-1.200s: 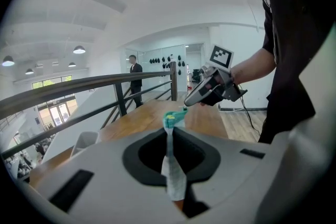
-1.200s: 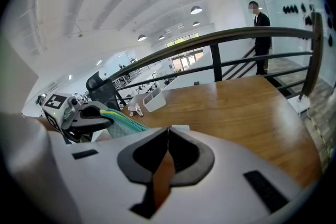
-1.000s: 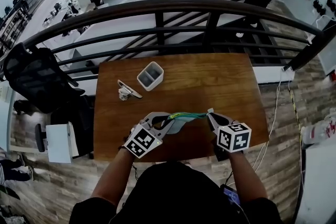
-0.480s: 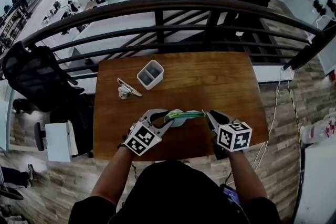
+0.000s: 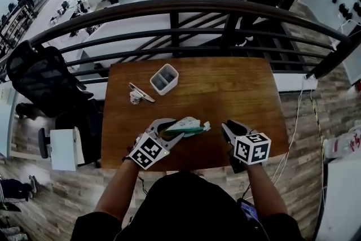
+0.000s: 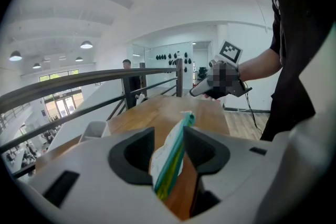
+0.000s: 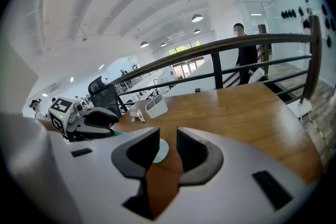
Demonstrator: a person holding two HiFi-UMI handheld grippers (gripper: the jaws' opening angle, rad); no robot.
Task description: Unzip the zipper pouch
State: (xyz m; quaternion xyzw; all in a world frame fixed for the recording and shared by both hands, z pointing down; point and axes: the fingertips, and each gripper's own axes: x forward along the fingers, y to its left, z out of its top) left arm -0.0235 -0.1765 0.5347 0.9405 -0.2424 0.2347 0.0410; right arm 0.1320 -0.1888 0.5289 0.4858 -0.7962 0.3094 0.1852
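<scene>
Teal-zipped pouch (image 5: 190, 124) is seen loose between the left hand-held gripper's (image 5: 175, 129) just-opened jaws; right hand-held gripper (image 5: 230, 127), at 3 o'clock, is just spread too, empty. Jaws are best withdrawn slowly.

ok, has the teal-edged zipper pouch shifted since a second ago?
Yes. The teal-edged zipper pouch has shifted left in the head view, its right end now nearer below the white divided plastic box.

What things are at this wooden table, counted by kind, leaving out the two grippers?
Zipper pouch: 1
White two-compartment holder: 1
Small clip-like metal piece: 1
Total: 3
</scene>
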